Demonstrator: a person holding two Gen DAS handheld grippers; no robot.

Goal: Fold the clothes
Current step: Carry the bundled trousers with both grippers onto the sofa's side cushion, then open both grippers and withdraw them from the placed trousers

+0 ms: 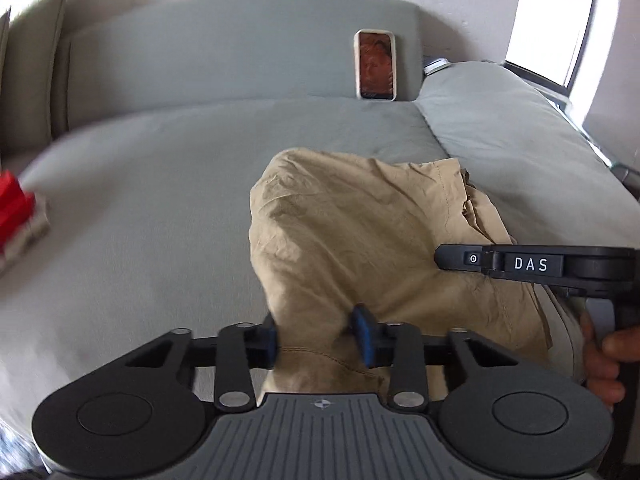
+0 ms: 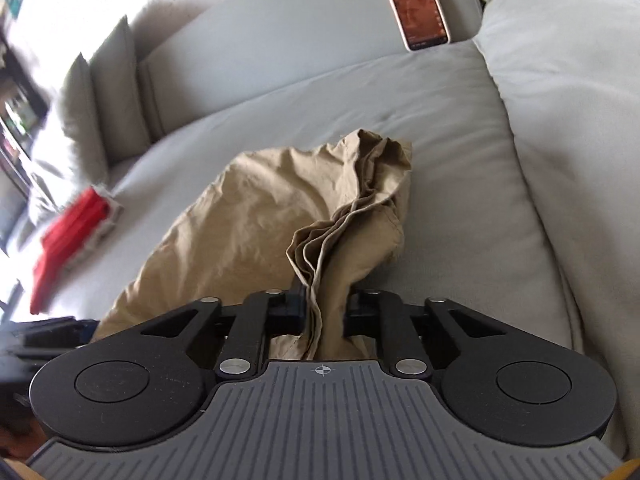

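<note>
Grey sofa seat [image 1: 140, 200] carried the khaki garment [image 1: 340, 232], crumpled at mid-cushion and lifted at its near edge. Left gripper [image 1: 316, 340] was clamped on the near hem, right gripper [image 2: 324, 312] on a bunched pleat. Likely mid-fold; next move needed both edges carried together. Red stack [image 2: 68, 232] lay far left

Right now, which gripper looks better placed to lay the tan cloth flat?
Probably the left gripper: it pinches a broad, smooth part of the tan cloth. The right gripper clamps a bunched wad.
</note>
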